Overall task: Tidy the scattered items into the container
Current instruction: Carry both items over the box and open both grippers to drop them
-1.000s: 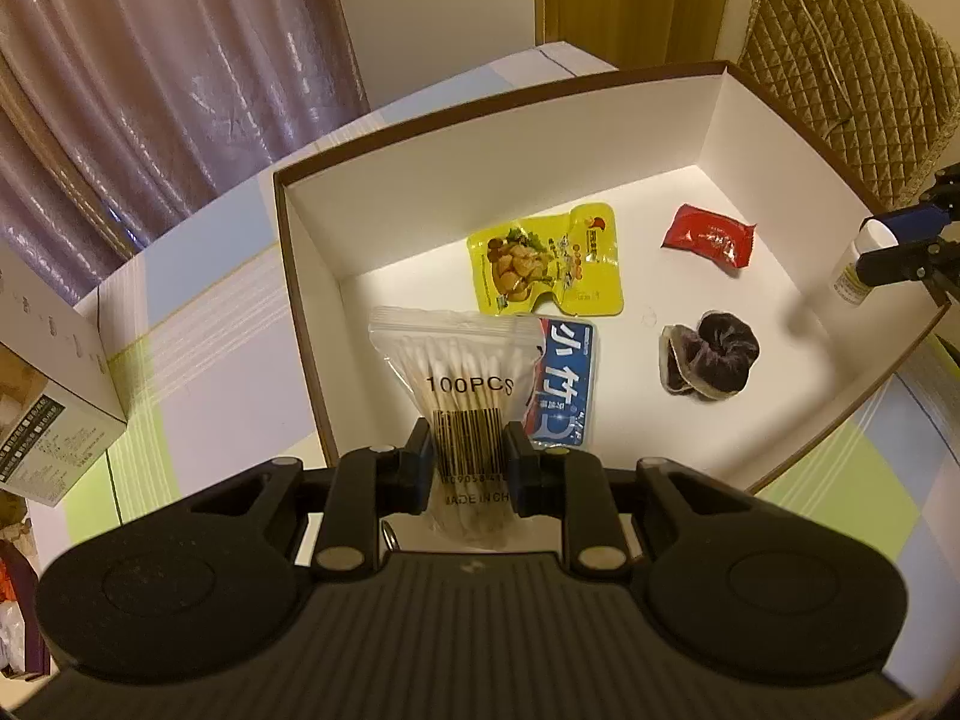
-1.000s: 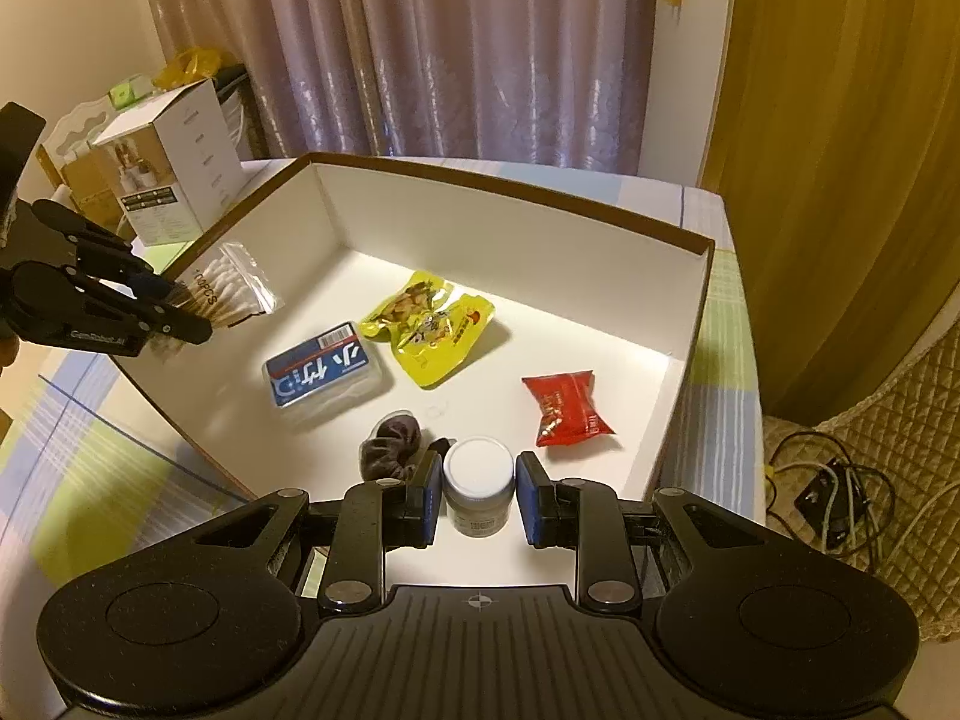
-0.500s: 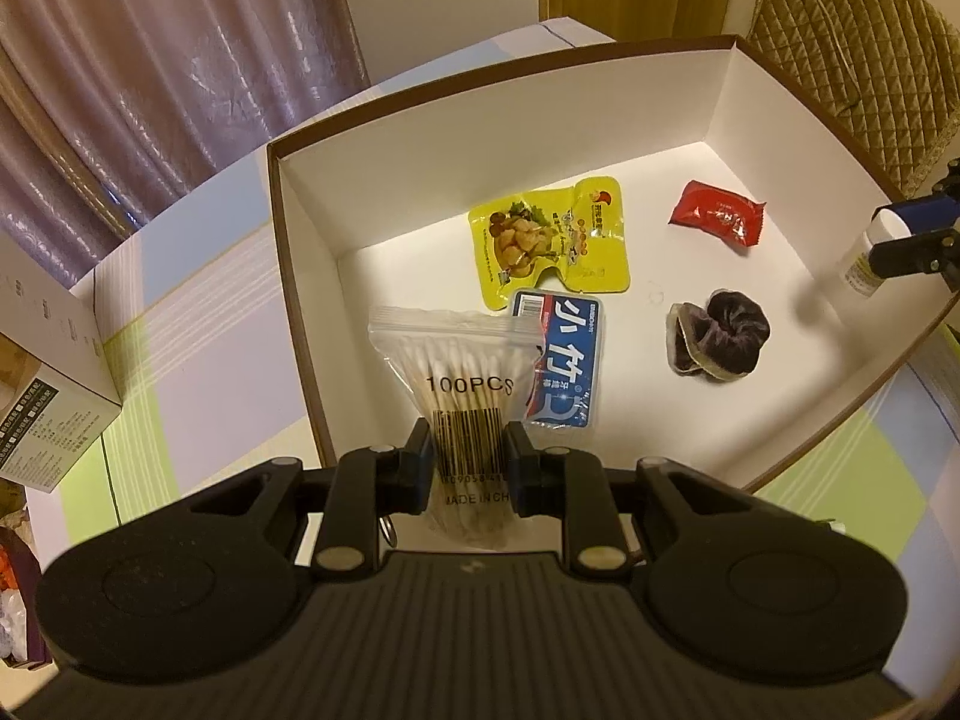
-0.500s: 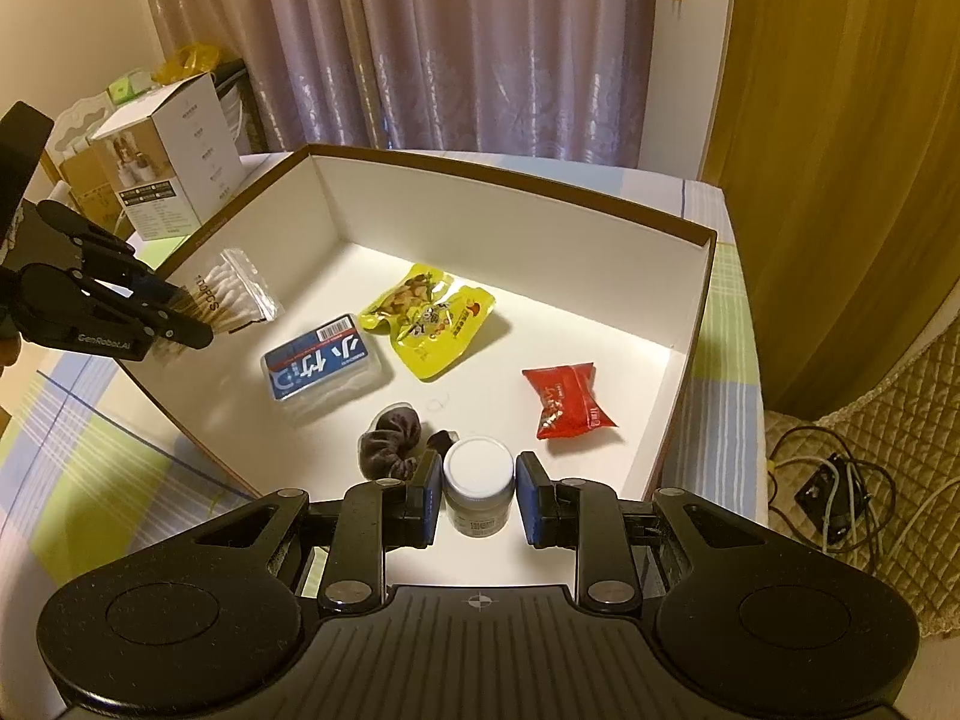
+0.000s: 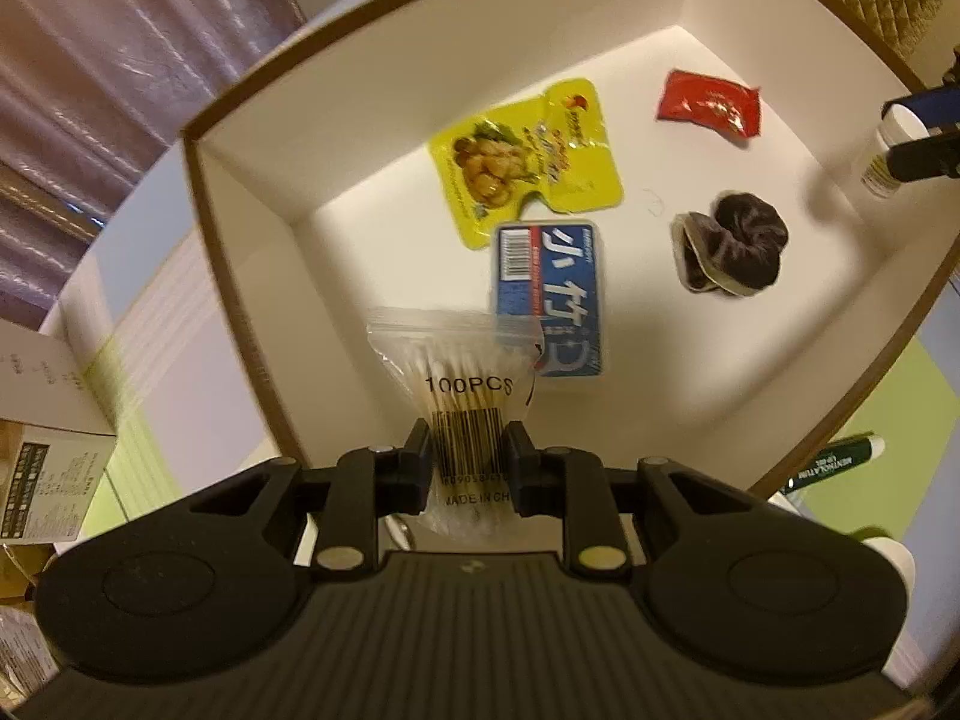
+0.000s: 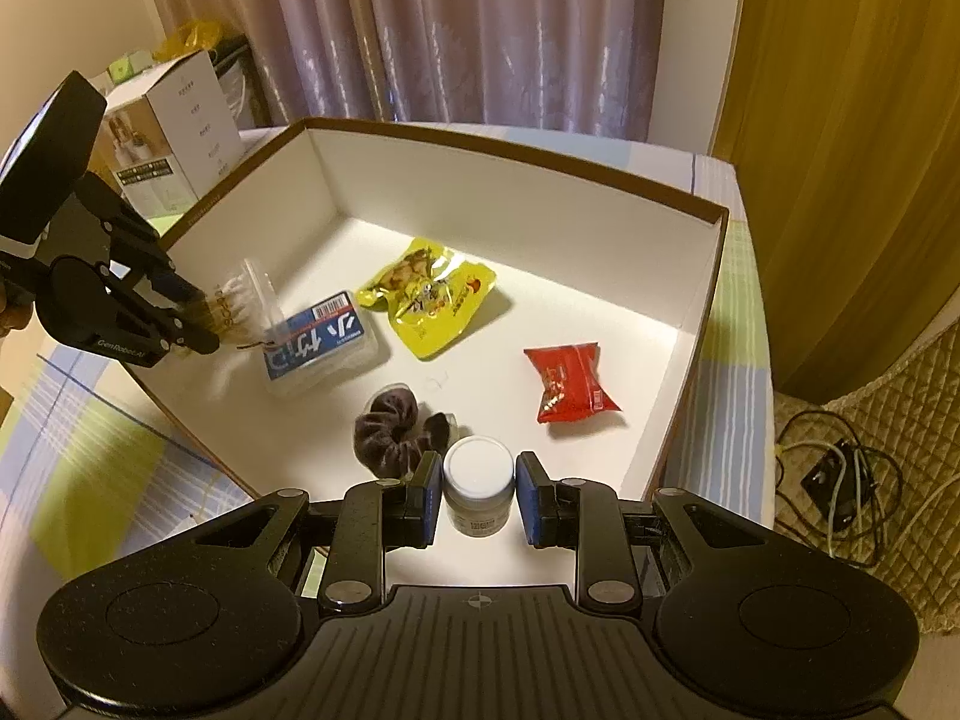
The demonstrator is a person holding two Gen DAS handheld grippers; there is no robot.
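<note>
Left gripper (image 5: 467, 461) is loosening off the clear cotton-swab bag (image 5: 459, 396) to drop it in the white cardboard box (image 5: 384, 120), while right gripper (image 6: 478, 499) stays pinched on the little white-lidded jar (image 6: 478, 483).

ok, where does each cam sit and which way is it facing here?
Left wrist: on the left gripper, looking steeply down into the white box; its fingers hold the cotton swab bag, jaws opening.
Right wrist: on the right gripper, looking down across the box toward the curtains; its fingers flank a white-lidded jar.
Shared: box, yellow packet, blue pack, red packet, scrunchie; each shows the other gripper.
</note>
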